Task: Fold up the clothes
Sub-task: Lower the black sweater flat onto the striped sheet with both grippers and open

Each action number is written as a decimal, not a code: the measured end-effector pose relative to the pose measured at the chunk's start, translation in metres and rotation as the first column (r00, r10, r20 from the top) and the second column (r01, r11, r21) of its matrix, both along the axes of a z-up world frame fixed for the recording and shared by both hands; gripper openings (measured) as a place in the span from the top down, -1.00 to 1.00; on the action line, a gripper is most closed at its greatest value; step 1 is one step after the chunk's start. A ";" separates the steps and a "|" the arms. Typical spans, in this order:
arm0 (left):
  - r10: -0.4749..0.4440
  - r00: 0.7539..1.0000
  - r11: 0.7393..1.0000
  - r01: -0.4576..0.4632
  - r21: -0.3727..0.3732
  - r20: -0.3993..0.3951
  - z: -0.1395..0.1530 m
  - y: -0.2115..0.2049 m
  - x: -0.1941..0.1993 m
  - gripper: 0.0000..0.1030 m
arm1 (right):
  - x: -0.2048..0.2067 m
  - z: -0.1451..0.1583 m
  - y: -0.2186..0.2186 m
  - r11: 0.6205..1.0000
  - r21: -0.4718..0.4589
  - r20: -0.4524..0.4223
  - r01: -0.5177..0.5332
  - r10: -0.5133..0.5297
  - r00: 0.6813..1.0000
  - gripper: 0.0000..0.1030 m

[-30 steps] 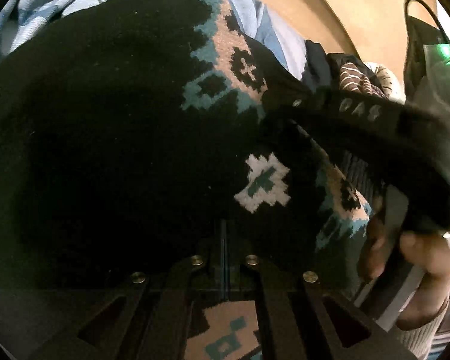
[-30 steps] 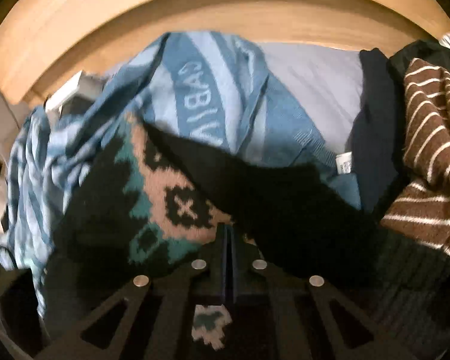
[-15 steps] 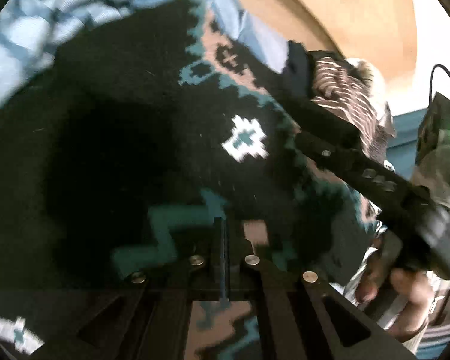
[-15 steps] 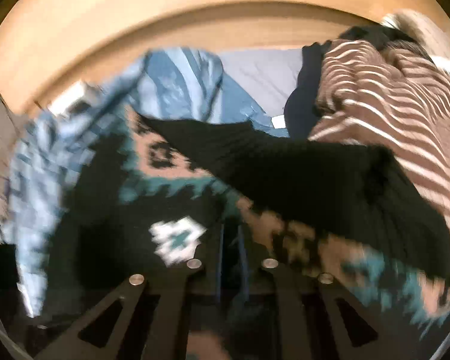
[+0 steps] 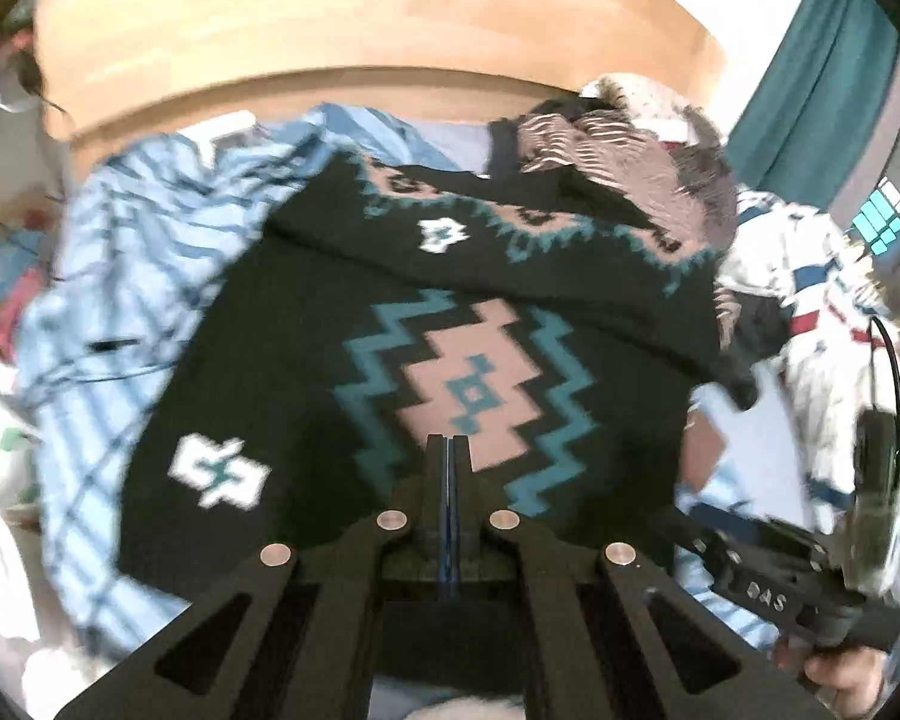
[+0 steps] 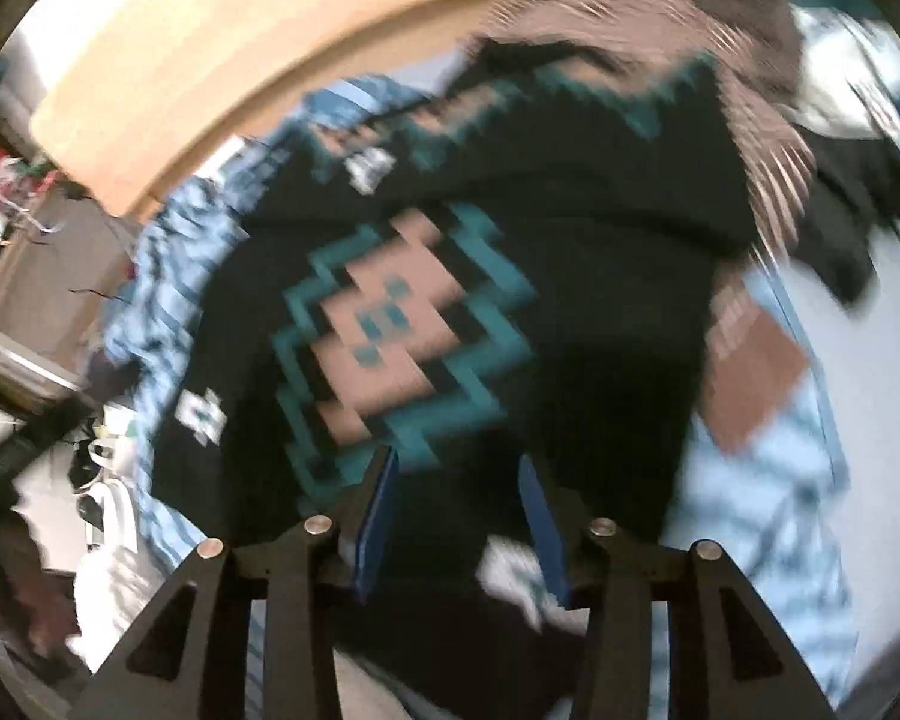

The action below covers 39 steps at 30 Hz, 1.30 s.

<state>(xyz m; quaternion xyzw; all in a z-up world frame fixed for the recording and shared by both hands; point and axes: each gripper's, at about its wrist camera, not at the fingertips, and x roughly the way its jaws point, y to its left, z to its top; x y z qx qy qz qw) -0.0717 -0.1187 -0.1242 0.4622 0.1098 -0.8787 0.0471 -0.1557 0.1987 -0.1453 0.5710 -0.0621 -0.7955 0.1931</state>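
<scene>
— Left wrist view: where's the black sweater [image 5: 342,324]?

— Spread flat over a blue plaid shirt [image 5: 120,276] on the bed, its pink-and-teal diamond facing up; a brown striped top [image 5: 624,156] lies beyond it.

— And the left claw [image 5: 448,450]?

— Pressed fully together, nothing visible between its tips.

— The right claw [image 6: 459,498]?

— Its jaws have just been opening; blue pads apart, gripping nothing, sweater [image 6: 570,276] below.

Right hand-held gripper [image 6: 456,516] newly parted.
</scene>
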 end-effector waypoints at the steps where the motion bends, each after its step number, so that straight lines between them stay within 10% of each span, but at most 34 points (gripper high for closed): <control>1: 0.013 1.000 1.000 -0.013 -0.015 -0.009 0.002 0.003 0.006 1.00 | 0.009 -0.006 0.008 1.000 -0.020 0.009 0.008 -0.008 1.000 0.09; 9: 0.075 0.996 0.996 -0.073 0.049 -0.042 -0.003 0.002 0.036 0.83 | 0.033 -0.023 0.035 0.996 -0.063 0.035 0.060 -0.058 0.998 0.09; 11: 0.087 0.996 0.992 -0.085 0.090 -0.019 -0.013 -0.002 0.035 0.04 | 0.034 -0.023 0.038 0.996 -0.057 0.028 0.074 -0.072 0.997 0.08; 13: 0.096 0.995 0.986 -0.093 0.141 -0.014 -0.021 -0.007 0.036 -0.24 | 0.035 -0.020 0.036 0.997 -0.042 0.015 0.071 -0.070 0.997 0.07; 25: 0.179 0.983 0.942 -0.184 0.280 0.044 -0.052 -0.036 0.051 -0.24 | 0.037 -0.015 0.014 0.999 0.005 -0.024 0.039 -0.039 0.999 0.06; 39: 0.286 0.955 0.897 -0.297 0.328 0.082 -0.062 -0.065 0.073 -0.24 | 0.036 -0.039 0.034 0.990 -0.021 0.113 0.142 -0.138 0.984 -0.72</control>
